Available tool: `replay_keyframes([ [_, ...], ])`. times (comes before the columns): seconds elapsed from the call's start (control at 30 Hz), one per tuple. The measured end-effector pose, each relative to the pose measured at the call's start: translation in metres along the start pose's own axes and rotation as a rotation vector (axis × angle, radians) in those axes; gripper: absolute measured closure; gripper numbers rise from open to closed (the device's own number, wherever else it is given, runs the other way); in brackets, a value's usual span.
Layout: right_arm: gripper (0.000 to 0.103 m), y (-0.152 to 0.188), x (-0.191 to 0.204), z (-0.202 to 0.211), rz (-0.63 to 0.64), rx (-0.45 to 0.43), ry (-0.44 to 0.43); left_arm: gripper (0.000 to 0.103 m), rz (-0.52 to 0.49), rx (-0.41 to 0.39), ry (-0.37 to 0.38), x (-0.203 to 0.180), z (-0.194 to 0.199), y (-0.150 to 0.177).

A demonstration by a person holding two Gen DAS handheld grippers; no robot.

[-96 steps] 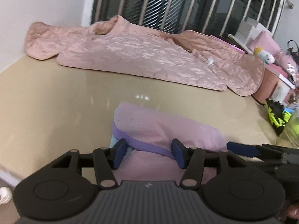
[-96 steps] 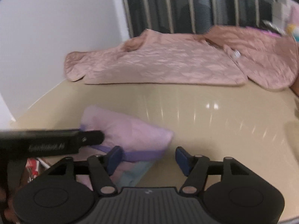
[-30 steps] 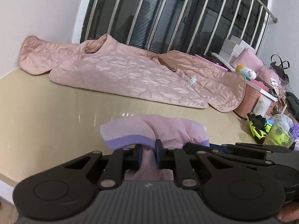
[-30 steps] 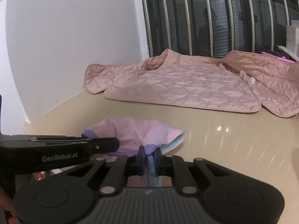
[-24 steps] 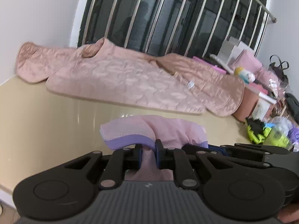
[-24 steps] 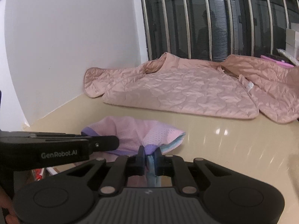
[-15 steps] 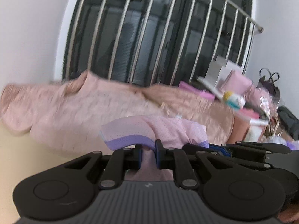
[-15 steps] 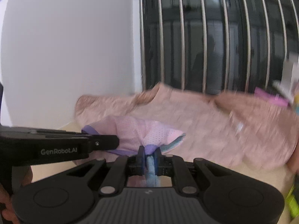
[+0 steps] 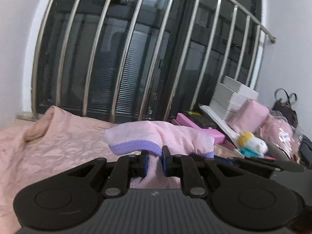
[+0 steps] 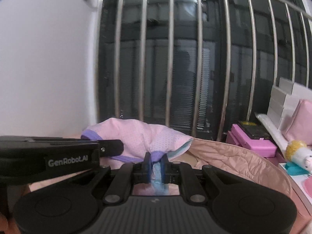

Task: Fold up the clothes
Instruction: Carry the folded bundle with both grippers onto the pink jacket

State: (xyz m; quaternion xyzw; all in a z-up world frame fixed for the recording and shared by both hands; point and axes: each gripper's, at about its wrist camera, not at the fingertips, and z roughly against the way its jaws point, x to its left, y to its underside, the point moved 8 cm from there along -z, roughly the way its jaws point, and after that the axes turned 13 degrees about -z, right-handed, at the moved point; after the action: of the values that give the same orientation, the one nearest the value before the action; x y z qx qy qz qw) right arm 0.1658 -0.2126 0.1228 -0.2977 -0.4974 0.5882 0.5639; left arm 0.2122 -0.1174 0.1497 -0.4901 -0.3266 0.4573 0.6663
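Observation:
A pink mesh garment (image 9: 175, 134) with a purple hem and pale blue lining is lifted off the table, held up in front of the window bars. My left gripper (image 9: 155, 156) is shut on its purple hem. My right gripper (image 10: 155, 162) is shut on another part of the garment (image 10: 140, 134), where purple trim and blue lining bunch between the pads. The left gripper's body (image 10: 58, 156) crosses the left of the right wrist view. The right gripper's finger (image 9: 263, 163) shows at the right in the left wrist view.
A quilted pink jacket (image 9: 48, 144) lies spread on the table below and behind; it also shows in the right wrist view (image 10: 234, 159). At the right stand pink and white boxes (image 9: 234, 97), a plush toy (image 9: 251, 140) and a bag. A barred window (image 10: 185, 58) fills the back.
Both grippers closed on the pink garment and have lifted it up from the table. The views tilted upward; the tabletop has dropped out of sight.

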Motion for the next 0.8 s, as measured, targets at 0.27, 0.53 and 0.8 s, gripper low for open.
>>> replay_keyframes([
  [0.27,0.094,-0.009,-0.024,-0.135,-0.025,0.111,0.007,0.09,0.05,0.075,-0.03,0.041,-0.135,0.016],
  [0.53,0.092,0.068,-0.051,-0.239,-0.086,0.324,0.036,0.081,0.091,0.297,-0.065,0.069,-0.213,0.118],
  [0.8,0.074,0.063,-0.076,-0.218,-0.118,0.222,0.112,0.049,0.131,0.273,-0.181,0.128,-0.172,0.111],
])
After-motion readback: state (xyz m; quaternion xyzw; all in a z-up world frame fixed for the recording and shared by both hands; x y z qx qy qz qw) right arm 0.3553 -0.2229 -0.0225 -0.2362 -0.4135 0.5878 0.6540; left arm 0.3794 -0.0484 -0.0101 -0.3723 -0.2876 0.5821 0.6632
